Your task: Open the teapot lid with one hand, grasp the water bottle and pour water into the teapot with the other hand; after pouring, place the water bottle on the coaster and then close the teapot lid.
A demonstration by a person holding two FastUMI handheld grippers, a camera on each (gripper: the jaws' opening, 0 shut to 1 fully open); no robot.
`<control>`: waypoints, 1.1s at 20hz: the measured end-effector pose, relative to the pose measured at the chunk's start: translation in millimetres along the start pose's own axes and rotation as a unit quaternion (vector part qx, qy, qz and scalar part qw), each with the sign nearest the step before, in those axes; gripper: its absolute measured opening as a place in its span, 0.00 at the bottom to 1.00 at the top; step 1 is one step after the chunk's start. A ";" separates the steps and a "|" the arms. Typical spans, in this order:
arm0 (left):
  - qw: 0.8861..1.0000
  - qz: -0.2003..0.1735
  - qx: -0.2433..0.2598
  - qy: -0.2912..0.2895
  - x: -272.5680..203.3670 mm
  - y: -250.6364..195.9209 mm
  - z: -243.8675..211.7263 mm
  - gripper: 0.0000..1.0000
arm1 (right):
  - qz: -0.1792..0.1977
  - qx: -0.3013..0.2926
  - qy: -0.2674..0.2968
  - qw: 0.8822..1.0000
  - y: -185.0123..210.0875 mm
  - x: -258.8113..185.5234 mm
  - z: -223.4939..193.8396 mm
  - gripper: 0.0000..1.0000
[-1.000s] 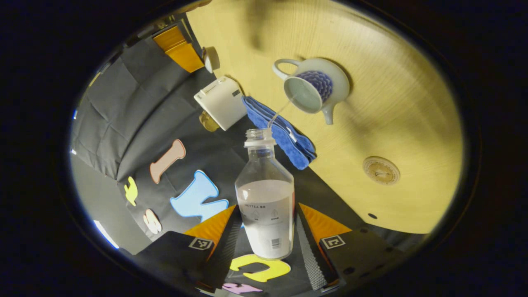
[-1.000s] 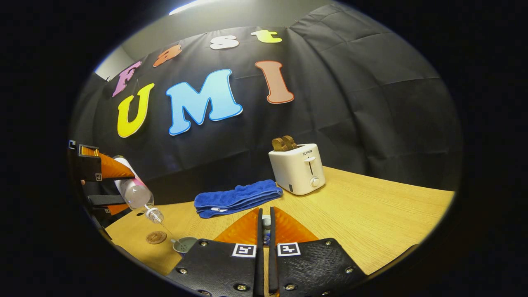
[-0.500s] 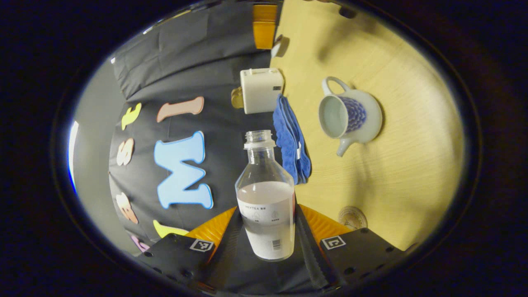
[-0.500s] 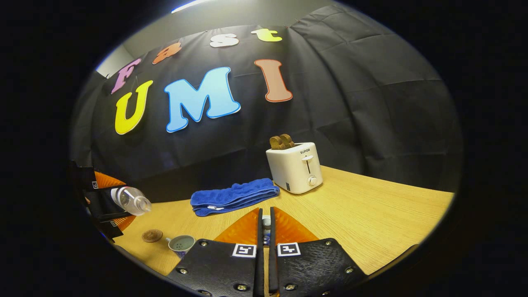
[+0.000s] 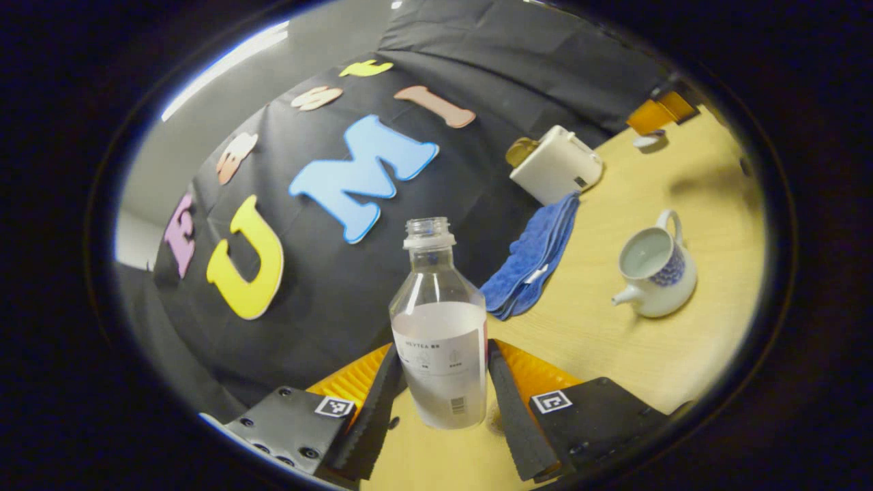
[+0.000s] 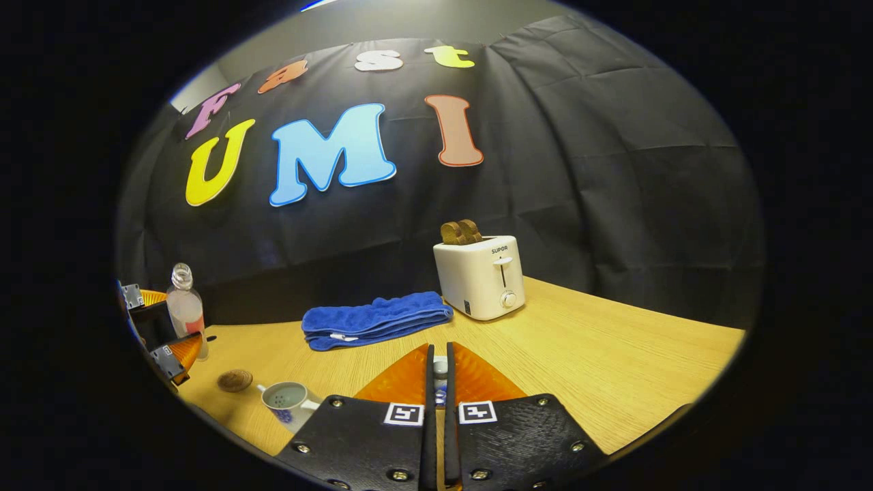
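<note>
Left gripper (image 5: 440,402) clamps the water bottle (image 5: 440,341) upright, coaster (image 6: 234,380) just below it near the tabletop (image 6: 580,354) left edge; right gripper (image 6: 440,372) pinches the lid (image 6: 440,368)

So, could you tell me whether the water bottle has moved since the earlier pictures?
Yes. The water bottle has swung upright, away from the teapot, toward the coaster.

Demo booth: cloth wall (image 6: 614,170), toaster (image 6: 481,276), table (image 6: 600,368).

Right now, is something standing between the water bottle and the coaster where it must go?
Nothing visible does. The water bottle, upright in the left gripper, is near the coaster, with bare table between them.
</note>
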State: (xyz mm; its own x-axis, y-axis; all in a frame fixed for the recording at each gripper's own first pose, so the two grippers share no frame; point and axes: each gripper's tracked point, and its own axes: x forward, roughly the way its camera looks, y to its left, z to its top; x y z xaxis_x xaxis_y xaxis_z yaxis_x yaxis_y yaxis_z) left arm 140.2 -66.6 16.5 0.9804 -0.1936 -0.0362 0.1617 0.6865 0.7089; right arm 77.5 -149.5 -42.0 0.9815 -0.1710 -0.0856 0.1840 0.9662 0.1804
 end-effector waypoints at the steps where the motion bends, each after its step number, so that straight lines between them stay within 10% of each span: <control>1: 0.999 0.004 -0.037 0.002 4.5 1.9 -6.9 0.86 | -0.001 -0.006 0.003 1.000 1.3 1.2 -1.5 0.05; 10: 0.961 -0.009 -0.275 0.007 39.5 -7.9 -48.4 0.86 | -0.006 -0.051 0.019 0.998 10.3 5.1 -14.6 0.05; 22: 0.931 -0.007 -0.364 0.000 46.1 -1.6 -57.4 0.98 | 0.004 -0.063 0.022 0.998 19.0 3.7 -18.7 0.05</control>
State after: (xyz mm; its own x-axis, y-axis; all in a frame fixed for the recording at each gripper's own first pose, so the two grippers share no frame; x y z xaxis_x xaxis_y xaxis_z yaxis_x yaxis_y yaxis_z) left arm 191.6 -36.4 -26.7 0.9775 -0.2065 -0.0421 0.2083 0.9771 0.0434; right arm 83.7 -128.2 -57.2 0.9792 -0.1574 -0.1283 0.1657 0.9845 0.0572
